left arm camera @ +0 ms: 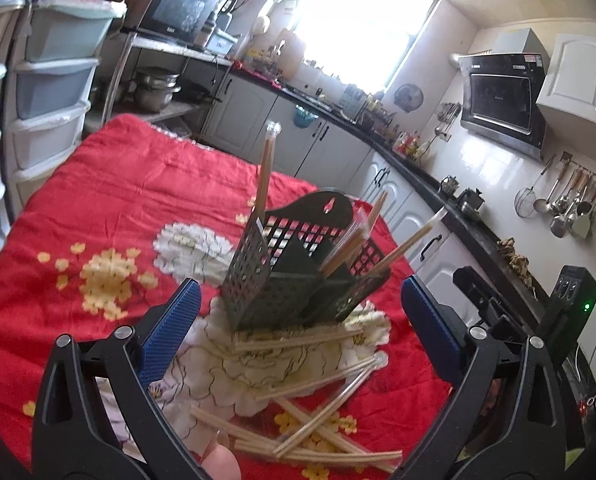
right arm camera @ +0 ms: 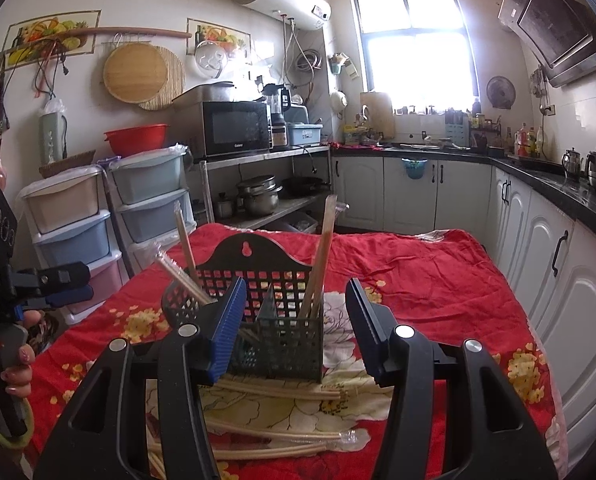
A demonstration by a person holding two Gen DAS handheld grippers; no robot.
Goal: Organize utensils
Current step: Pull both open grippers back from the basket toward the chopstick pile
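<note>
Left gripper (left arm camera: 298, 320): jaws spread wide, blue pads (left arm camera: 170, 334) well apart, nothing between them; it hangs above the loose chopsticks and faces the holder.
Right gripper (right arm camera: 296, 330): jaws wide apart and holding nothing; its left blue pad (right arm camera: 228, 330) overlaps the near left edge of the holder in the picture, and whether they touch cannot be told.
Loose chopsticks (left arm camera: 313, 424): wrapped pairs lying crossed on the cloth, near side of the holder, some in clear sleeves.
Tablecloth (left arm camera: 110, 200): red quilted cloth with white and yellow flowers, covering the table.
Utensil holder (right arm camera: 266, 312): black perforated plastic caddy with compartments and a tall back plate with a hanging slot, standing upright on the cloth just beyond the loose pile.
Chopsticks in holder (right arm camera: 321, 256): several wrapped pairs stand leaning in the compartments, some on the left side, some on the right.
Drawer units (right arm camera: 150, 196): pastel plastic stacks, far left.
Microwave (right arm camera: 234, 128): on a metal shelf beyond the table.
Counter (right arm camera: 557, 184): dark top over white cabinets, far right.
</note>
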